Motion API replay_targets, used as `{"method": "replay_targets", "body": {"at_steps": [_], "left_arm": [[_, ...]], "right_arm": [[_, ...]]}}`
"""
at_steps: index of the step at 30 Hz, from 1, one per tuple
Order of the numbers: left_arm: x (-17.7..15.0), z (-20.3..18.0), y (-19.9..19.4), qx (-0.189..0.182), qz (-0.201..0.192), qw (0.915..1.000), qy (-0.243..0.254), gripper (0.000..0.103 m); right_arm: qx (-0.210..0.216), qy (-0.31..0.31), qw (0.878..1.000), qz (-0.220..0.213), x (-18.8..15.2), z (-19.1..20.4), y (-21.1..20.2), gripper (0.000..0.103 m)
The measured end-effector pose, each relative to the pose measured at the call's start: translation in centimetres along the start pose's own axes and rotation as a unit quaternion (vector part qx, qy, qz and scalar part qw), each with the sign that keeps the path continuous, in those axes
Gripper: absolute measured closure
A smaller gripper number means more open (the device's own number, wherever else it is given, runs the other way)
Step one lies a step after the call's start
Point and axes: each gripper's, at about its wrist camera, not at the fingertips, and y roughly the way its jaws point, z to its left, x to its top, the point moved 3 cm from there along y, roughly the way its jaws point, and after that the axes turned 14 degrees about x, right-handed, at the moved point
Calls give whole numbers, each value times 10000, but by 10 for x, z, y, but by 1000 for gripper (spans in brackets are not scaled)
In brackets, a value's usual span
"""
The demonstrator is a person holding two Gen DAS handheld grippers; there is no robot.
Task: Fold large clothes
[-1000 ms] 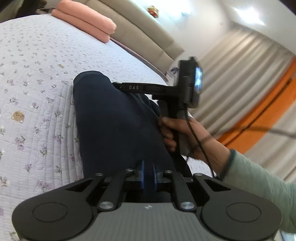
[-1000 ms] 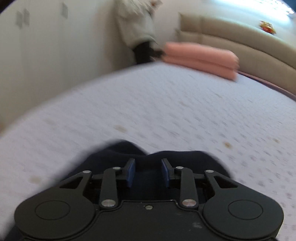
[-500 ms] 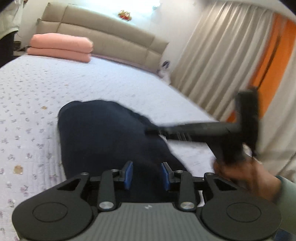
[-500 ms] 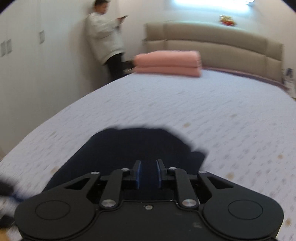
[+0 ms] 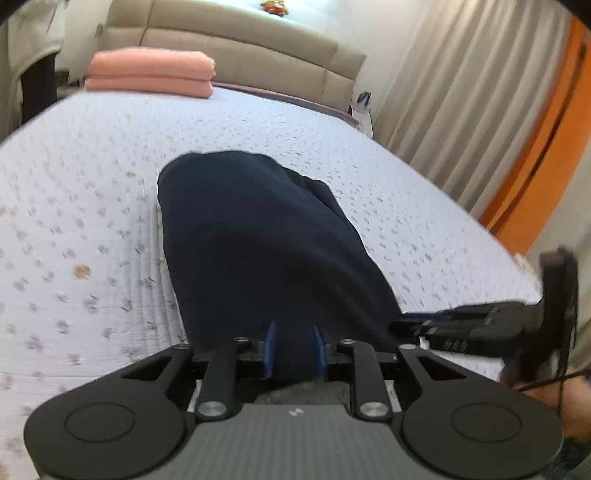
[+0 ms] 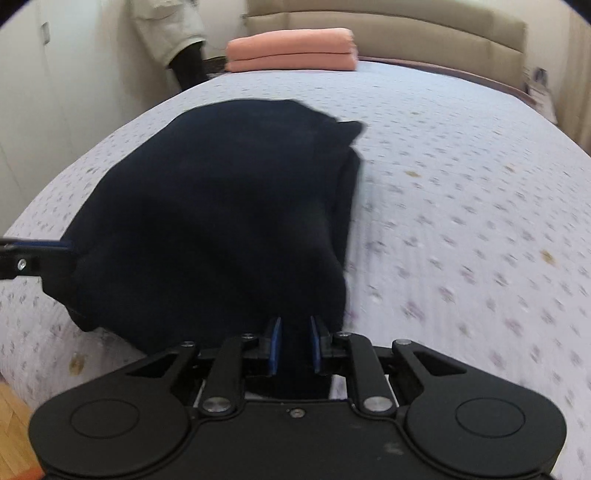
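A dark navy garment (image 5: pixel 258 240) lies folded in layers on the floral quilted bed (image 5: pixel 92 184); it also shows in the right wrist view (image 6: pixel 221 203). My left gripper (image 5: pixel 293 352) is shut on the garment's near edge, cloth between its blue pads. My right gripper (image 6: pixel 294 345) is shut on the near edge at the other corner. The right gripper's body shows at the right of the left wrist view (image 5: pixel 480 325). The left gripper's fingers (image 6: pixel 33 254) enter the right wrist view from the left, at the garment's corner.
A folded pink blanket (image 5: pixel 151 74) lies at the head of the bed by the beige headboard (image 5: pixel 240 40). A person (image 6: pixel 177 33) stands by the wall at the far left. Grey and orange curtains (image 5: pixel 498 110) hang right. Wood floor (image 6: pixel 14 417) shows below the bed edge.
Both grippers have pulled back toward the near bed edge with the garment in them. The garment now lies longer and flatter. The right gripper has dropped to the lower right of the left view.
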Motion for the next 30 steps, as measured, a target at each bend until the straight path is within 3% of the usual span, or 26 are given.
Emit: {"method": "replay_targets", "body": {"at_steps": [2,3,5,6,8,10,14,16,19,30], "left_arm": [[-1,-9,-20,131,12,9999,112,69],[-1,-15,-30,232,12,9996,160,68],[0,-27,-50,510,26,9985,217,65],[1,-33,-60,660,3,9976,230,60],[5,-44,-78,903,-96,9957,188,47],[11,-52,-100,1115,-248,9935,36,24],[30,-59,-142,1287,-602,9895,-279,16],[38,-61,-159,1391,-711,9869,-391,0],[44,-65,-173,1547,-742,9840,-479,0],[20,-59,-143,1832,-138,9818,-488,0]], "right_arm": [[-82,258,9996,-57,3,4,-19,62],[-90,338,9993,-101,5,8,-30,46],[-101,365,9988,-314,12,18,-55,28],[-123,327,9984,-444,15,26,-69,24],[-161,286,9972,-673,22,42,-96,22],[-199,311,9955,-867,33,57,-119,21],[-361,469,9901,-1272,44,81,-157,19],[-584,620,9847,-1522,44,88,-173,18],[-652,609,9839,-1551,44,97,-184,17],[-731,452,9947,-573,22,106,-150,17]]}}
